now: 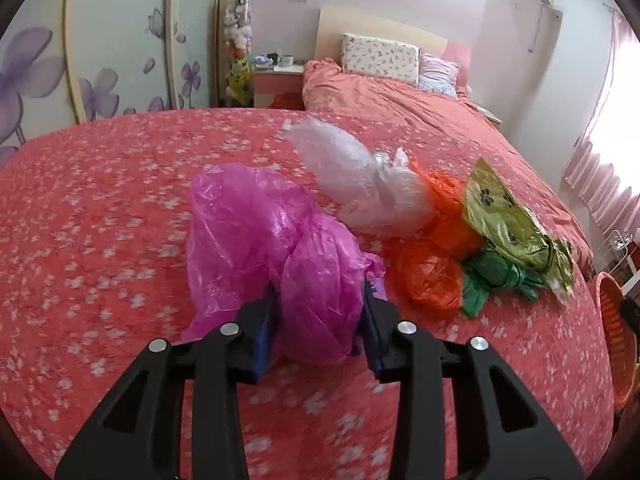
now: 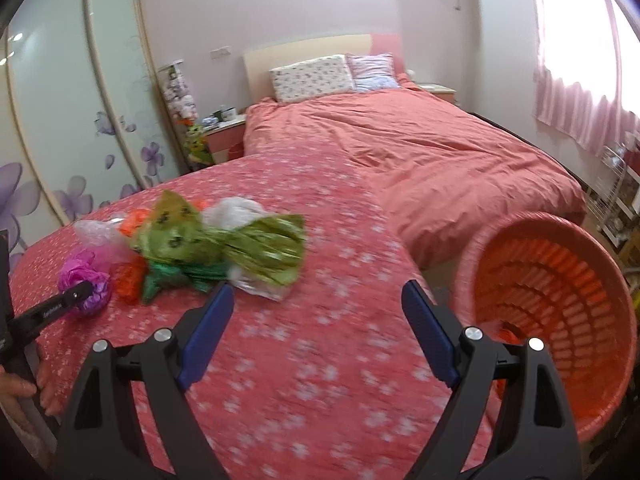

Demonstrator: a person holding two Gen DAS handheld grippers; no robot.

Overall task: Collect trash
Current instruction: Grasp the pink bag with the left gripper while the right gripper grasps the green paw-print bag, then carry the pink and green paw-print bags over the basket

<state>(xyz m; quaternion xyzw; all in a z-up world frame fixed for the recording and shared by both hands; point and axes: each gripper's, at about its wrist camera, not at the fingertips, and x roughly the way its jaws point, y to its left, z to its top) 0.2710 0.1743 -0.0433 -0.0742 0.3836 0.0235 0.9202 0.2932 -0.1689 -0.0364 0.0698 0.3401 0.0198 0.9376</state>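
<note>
Trash bags lie bunched on the bed point(image 1: 120, 208) with its pink floral cover, and my left gripper point(image 1: 322, 320) has its blue-padded fingers point(image 1: 264, 336) pinching the crumpled magenta plastic bag point(image 1: 264, 240) at the near end of the heap. Just beyond it I see a clear bubble-wrap bag point(image 1: 360, 184), touching an orange bag point(image 1: 432, 276), a dark green bag point(image 1: 492, 276) and a yellow-green paw-print bag point(image 1: 508, 220) on top. My right gripper point(image 2: 318, 324) hangs over bare bedcover with its fingers point(image 2: 208, 332) spread wide, holding nothing, the heap just ahead to its left. An orange slatted basket point(image 2: 560, 280) sits tilted beside the bed's right edge, its mouth facing me.
</note>
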